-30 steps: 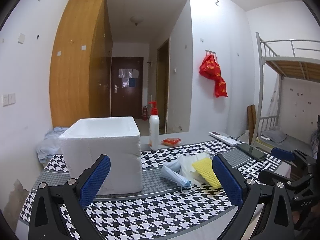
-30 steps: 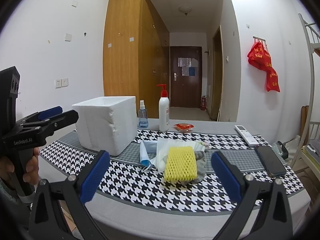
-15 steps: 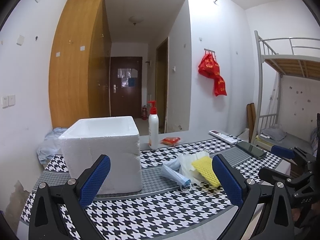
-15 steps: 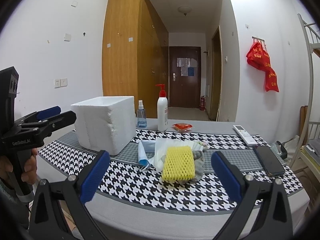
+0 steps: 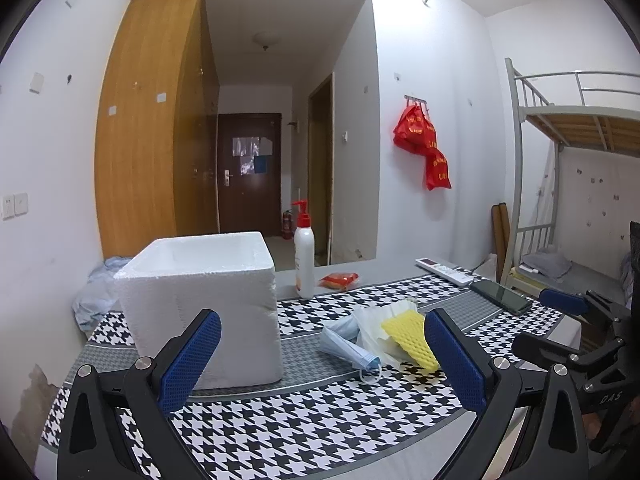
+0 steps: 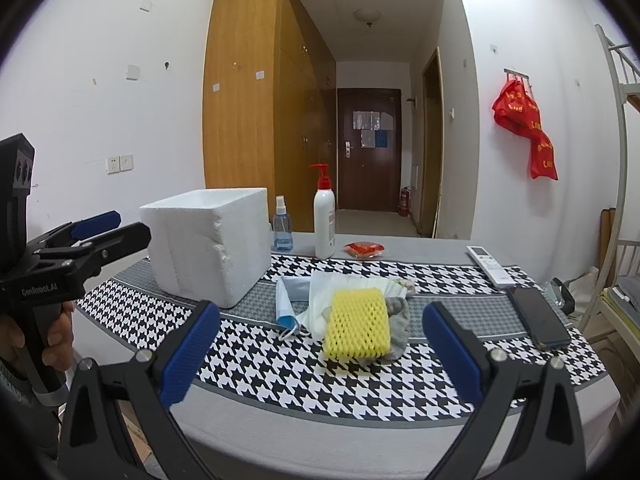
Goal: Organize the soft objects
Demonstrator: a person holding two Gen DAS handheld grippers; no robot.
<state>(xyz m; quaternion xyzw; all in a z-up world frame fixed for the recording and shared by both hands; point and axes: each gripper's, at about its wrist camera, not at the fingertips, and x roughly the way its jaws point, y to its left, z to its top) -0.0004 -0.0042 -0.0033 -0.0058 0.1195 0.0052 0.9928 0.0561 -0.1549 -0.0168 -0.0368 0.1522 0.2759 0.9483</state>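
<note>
A pile of soft things lies mid-table: a yellow foam net sleeve [image 6: 357, 323] on top, a grey sock [image 6: 398, 318] under it, white foam wrap [image 6: 326, 292] and a blue face mask [image 6: 287, 304]. The pile also shows in the left wrist view, with the yellow sleeve [image 5: 408, 338] and the mask [image 5: 347, 349]. A white foam box [image 5: 204, 300] [image 6: 208, 248], open at the top, stands to the left. My left gripper [image 5: 322, 360] is open and empty before the box. My right gripper [image 6: 320, 348] is open and empty, short of the pile.
On the houndstooth cloth [image 6: 280, 364] stand a pump bottle [image 6: 324, 220] and a small spray bottle [image 6: 282, 232]. A red packet [image 6: 363, 249], a remote [image 6: 490, 266] and a phone [image 6: 540, 322] lie at the back and right. A bunk bed [image 5: 576, 184] stands to the right.
Both grippers have drifted only slightly; the views shift a little. Nothing on the table has moved.
</note>
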